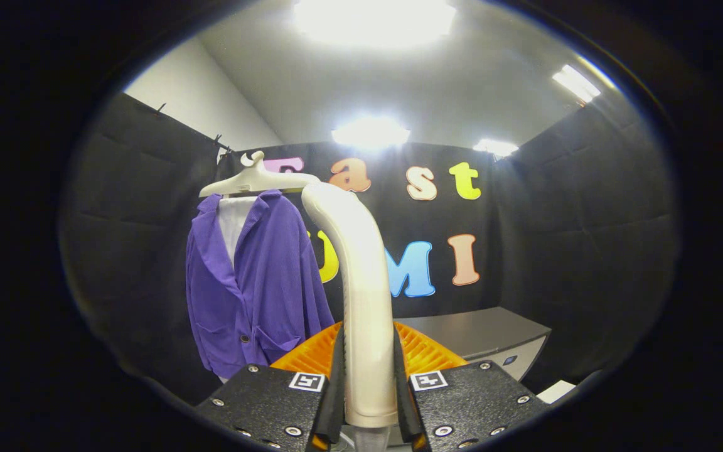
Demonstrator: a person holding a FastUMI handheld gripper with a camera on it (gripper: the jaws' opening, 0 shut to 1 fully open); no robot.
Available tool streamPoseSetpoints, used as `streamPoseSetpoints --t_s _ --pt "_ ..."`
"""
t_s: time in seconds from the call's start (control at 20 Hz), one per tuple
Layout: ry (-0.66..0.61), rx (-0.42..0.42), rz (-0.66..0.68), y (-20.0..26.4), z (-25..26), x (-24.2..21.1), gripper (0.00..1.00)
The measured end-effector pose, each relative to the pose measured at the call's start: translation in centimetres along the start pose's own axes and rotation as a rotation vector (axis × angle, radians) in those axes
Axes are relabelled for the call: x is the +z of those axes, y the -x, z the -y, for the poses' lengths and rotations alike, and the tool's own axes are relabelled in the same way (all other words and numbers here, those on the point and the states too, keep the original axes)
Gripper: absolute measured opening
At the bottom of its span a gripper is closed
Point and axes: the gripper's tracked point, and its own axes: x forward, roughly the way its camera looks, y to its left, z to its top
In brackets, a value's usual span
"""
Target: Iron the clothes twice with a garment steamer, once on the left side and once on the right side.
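My gripper (369,389) is shut on the cream-white garment steamer (361,282), gripping its handle between both fingers. The steamer rises upright from the fingers, and its top curves left toward the clothes. A purple jacket (255,282) over a white inner piece hangs on a white hanger (255,179) beyond the fingers, to the left of the steamer. The steamer's head reaches the hanger's right shoulder and hides the jacket's right edge there. I cannot tell whether the head touches the fabric.
A grey cabinet or table top (481,333) stands beyond the fingers to the right. Black cloth walls close the booth on the left, back and right. A white object (556,390) lies low at the right.
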Motion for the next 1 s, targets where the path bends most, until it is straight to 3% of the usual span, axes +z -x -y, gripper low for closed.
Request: streamPoseSetpoints --t_s 0.45,1.0 --pt "0.068 0.099 0.029 1.7 -1.6 -2.8 0.36" --pt "-0.013 0.065 -0.061 0.9 1.7 -4.9 0.36"
